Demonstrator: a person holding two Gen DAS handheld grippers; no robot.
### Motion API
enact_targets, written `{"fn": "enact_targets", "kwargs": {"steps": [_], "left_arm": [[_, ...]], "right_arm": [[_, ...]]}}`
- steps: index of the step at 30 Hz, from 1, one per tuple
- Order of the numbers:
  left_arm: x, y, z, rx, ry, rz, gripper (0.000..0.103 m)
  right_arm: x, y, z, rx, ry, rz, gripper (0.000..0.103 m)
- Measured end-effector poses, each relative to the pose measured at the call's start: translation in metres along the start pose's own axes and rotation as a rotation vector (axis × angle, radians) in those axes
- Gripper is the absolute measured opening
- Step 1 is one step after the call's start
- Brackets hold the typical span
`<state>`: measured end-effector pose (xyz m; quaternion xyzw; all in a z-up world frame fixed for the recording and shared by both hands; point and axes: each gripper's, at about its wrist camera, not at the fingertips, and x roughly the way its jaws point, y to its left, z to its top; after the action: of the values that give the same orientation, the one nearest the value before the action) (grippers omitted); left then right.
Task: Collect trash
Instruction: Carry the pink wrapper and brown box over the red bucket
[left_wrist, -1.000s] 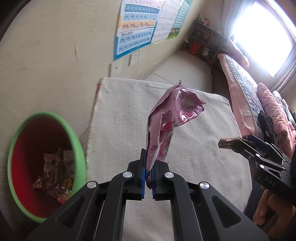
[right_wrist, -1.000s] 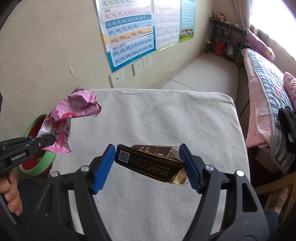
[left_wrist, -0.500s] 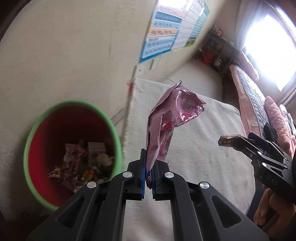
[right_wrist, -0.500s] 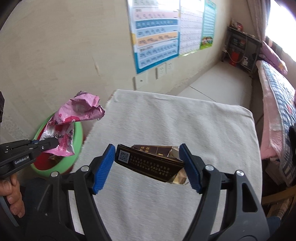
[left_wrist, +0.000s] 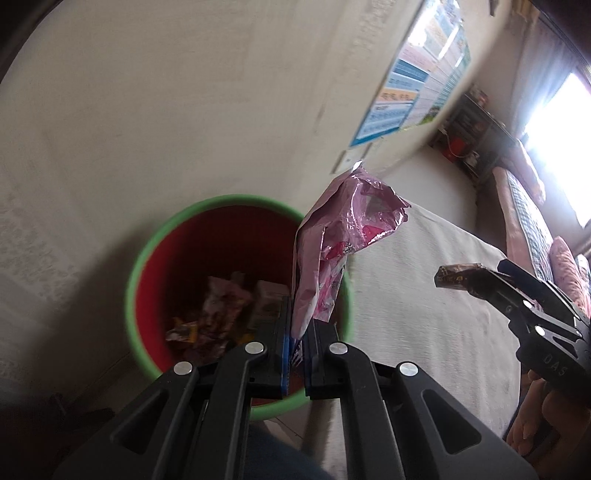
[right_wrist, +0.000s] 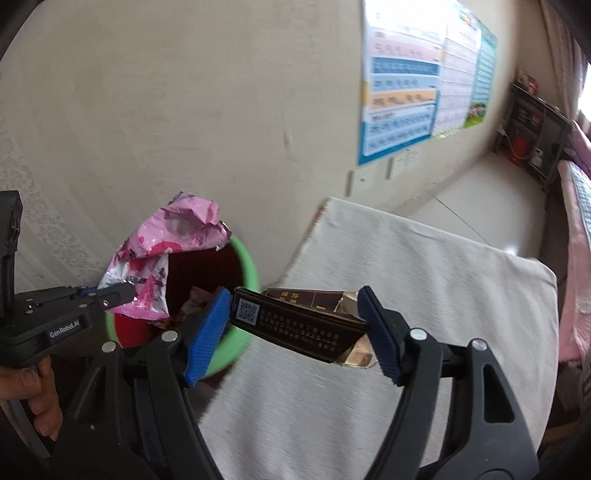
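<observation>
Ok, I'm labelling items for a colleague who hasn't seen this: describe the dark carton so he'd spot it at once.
Start at the cloth-covered table beside the green-rimmed red bin. Above the table's near edge, the right gripper is clamped on the dark carton. Unlike the crinkled pink wrapper, it is a flattened brown box with a QR code and gold print.

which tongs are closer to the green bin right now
Left. The left tongs hold the pink wrapper right above the green bin; the right tongs, gripping the dark box, sit beside its rim, over the table edge.
</observation>
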<state>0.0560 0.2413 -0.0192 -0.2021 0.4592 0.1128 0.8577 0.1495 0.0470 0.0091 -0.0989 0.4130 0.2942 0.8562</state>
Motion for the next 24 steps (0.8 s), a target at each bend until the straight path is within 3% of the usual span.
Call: {"fn": "enact_targets", "kwargs": {"steps": [11,24], "left_arm": [[-0.013,0.054,-0.001,-0.069,-0.017,0.034,0.003],[-0.012,0.089,-0.004,-0.117,-0.008,0.042,0.003]], "right_arm": [[0.022,0.066,0.014,-0.079,0.015,0.086,0.069],[0.050,0.106,0.018,-0.117,0.050,0.134,0.069]]}}
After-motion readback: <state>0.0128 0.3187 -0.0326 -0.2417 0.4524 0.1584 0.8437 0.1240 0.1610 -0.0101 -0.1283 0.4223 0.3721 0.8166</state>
